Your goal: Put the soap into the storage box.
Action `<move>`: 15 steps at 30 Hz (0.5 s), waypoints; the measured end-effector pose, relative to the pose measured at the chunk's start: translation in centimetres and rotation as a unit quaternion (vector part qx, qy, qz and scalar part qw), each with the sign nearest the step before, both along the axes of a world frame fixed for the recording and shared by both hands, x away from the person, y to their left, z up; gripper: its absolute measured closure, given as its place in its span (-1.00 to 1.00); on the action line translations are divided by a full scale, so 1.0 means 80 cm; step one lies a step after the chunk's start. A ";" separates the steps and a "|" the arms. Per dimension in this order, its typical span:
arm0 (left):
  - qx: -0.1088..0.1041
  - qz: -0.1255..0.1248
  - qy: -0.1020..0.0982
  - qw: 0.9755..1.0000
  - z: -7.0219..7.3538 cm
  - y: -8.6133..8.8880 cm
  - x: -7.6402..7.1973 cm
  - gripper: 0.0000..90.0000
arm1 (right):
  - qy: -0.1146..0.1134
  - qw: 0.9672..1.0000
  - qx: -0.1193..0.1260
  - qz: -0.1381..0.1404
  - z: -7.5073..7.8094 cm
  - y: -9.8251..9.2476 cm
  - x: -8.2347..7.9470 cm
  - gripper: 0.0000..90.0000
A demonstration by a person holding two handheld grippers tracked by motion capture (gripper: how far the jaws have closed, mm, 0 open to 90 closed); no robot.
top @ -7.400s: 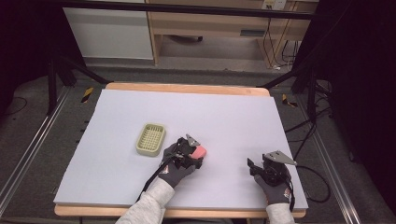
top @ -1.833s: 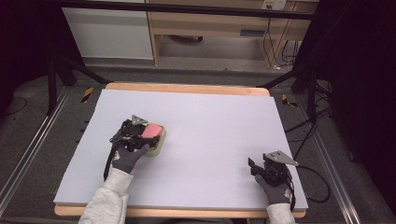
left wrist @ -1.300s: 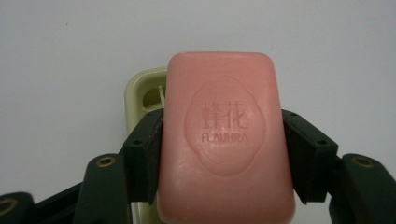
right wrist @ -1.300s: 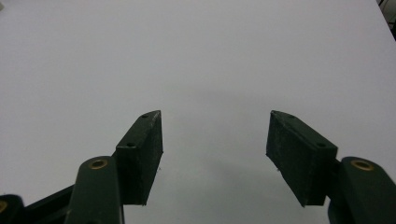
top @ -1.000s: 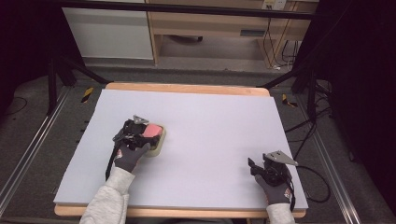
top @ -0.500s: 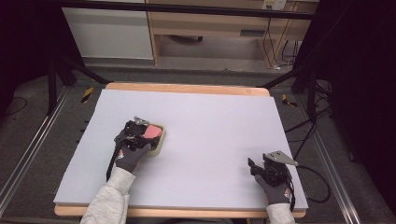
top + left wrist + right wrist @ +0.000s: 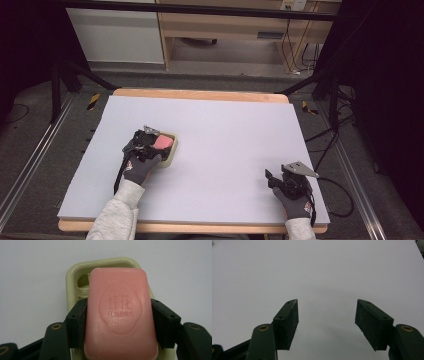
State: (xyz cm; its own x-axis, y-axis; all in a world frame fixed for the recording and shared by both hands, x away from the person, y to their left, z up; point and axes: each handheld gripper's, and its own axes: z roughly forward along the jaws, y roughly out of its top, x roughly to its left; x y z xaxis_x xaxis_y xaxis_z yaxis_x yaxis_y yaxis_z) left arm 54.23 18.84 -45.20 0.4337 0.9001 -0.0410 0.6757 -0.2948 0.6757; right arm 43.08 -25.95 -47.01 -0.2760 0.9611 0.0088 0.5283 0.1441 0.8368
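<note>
A pink soap bar [image 7: 120,312] stamped FLAUHRA sits between the jaws of my left gripper [image 7: 119,315], which is shut on its two long sides. Under it lies a pale green soap dish [image 7: 75,275]; whether the bar touches the dish I cannot tell. From the high view the left gripper [image 7: 150,142] holds the soap [image 7: 162,142] over the dish [image 7: 171,155] at the table's left middle. My right gripper [image 7: 327,315] stands open over bare white surface, nothing between its jaws. It rests near the front right corner [image 7: 280,181].
The white table top [image 7: 225,130] has a wooden rim at its far and near edges. Black stand legs and cables lie on the floor to the left and right. A wooden cabinet stands behind the table.
Across the last second nothing has visibly moved. Several seconds back, the left gripper held the soap nearer the table's middle, to the right of the dish.
</note>
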 end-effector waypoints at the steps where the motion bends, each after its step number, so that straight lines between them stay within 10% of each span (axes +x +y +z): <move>1: -0.004 0.002 0.000 1.000 0.000 0.000 0.000 -0.18 | 0.000 1.000 0.000 0.000 0.000 0.000 0.000 -0.22; 15: -0.019 -0.004 -0.032 0.999 0.027 0.009 -0.014 -0.25 | -0.001 1.000 0.006 -0.003 0.001 -0.001 -0.001 -0.24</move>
State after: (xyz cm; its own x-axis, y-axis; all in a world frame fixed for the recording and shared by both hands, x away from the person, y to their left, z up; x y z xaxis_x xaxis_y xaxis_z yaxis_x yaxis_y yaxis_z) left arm 53.08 19.57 -43.03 0.4432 0.8952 -0.0480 0.6292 -0.2724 0.7280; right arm 43.01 -26.07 -46.93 -0.2707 0.9625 0.0189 0.5273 0.1318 0.8394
